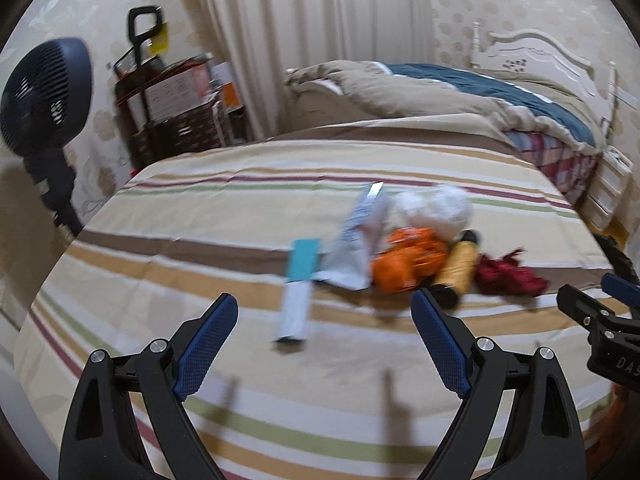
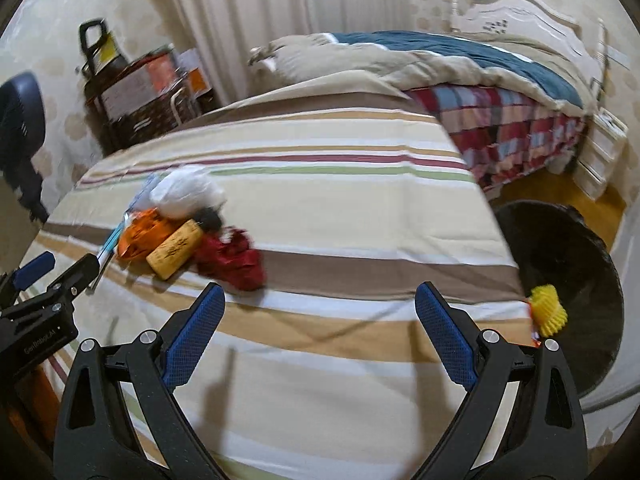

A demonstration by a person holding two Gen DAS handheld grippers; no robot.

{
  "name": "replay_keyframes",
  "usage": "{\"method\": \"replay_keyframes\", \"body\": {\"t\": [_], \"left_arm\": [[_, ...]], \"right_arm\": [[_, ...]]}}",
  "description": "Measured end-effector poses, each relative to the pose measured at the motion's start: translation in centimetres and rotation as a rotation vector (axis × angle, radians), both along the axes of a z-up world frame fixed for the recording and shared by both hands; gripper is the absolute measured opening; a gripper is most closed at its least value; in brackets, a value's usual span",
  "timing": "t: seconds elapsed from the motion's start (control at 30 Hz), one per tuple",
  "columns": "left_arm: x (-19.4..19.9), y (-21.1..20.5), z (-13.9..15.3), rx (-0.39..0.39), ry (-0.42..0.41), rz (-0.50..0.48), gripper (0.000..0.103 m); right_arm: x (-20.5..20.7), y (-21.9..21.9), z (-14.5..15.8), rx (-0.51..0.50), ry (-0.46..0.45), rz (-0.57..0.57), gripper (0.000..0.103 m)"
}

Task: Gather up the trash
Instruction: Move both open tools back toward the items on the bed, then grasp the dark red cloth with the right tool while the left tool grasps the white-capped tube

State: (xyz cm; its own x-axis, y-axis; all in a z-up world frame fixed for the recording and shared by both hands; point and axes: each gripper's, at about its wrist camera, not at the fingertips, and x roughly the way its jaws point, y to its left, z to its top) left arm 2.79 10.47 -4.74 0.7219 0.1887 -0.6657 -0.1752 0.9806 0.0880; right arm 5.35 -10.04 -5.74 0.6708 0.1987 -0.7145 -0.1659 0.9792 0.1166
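Observation:
A heap of trash lies on the striped bed cover [image 1: 200, 208]: a teal-and-white packet [image 1: 298, 288], a pale crumpled wrapper [image 1: 356, 248], an orange bag [image 1: 412, 264], a white plastic bag [image 1: 436, 208], a yellow tube [image 1: 460, 268] and a red crumpled wrapper [image 1: 504, 276]. My left gripper [image 1: 324, 308] hovers open just short of the heap, nothing between its fingers. In the right wrist view the red wrapper [image 2: 234, 264], yellow tube [image 2: 174, 250] and orange bag [image 2: 138, 236] sit ahead to the left. My right gripper [image 2: 320, 300] is open and empty over the cover.
A dark round bin [image 2: 568, 280] stands off the bed's right edge, with a yellow spiky thing [image 2: 548, 310] at its rim. A dark fan [image 1: 44, 92] and a cart of boxes [image 1: 172, 104] stand by the far wall. A rumpled duvet [image 1: 440, 92] covers the second bed.

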Motion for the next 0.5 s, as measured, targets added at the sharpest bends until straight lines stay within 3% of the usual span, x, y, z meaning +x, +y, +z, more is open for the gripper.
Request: {"method": "replay_keyframes", "body": {"t": [0.2, 0.5], "left_arm": [[-0.4, 3.1, -0.6, -0.014, 0.021, 0.058, 0.088], [-0.1, 4.4, -1.3, -0.038, 0.047, 0.071, 0.088]], "right_arm": [[1.5, 3.2, -0.1, -0.047, 0.014, 0.053, 0.09], [3.6, 6.3, -1.2, -0.069, 0.076, 0.136, 0.052]]}}
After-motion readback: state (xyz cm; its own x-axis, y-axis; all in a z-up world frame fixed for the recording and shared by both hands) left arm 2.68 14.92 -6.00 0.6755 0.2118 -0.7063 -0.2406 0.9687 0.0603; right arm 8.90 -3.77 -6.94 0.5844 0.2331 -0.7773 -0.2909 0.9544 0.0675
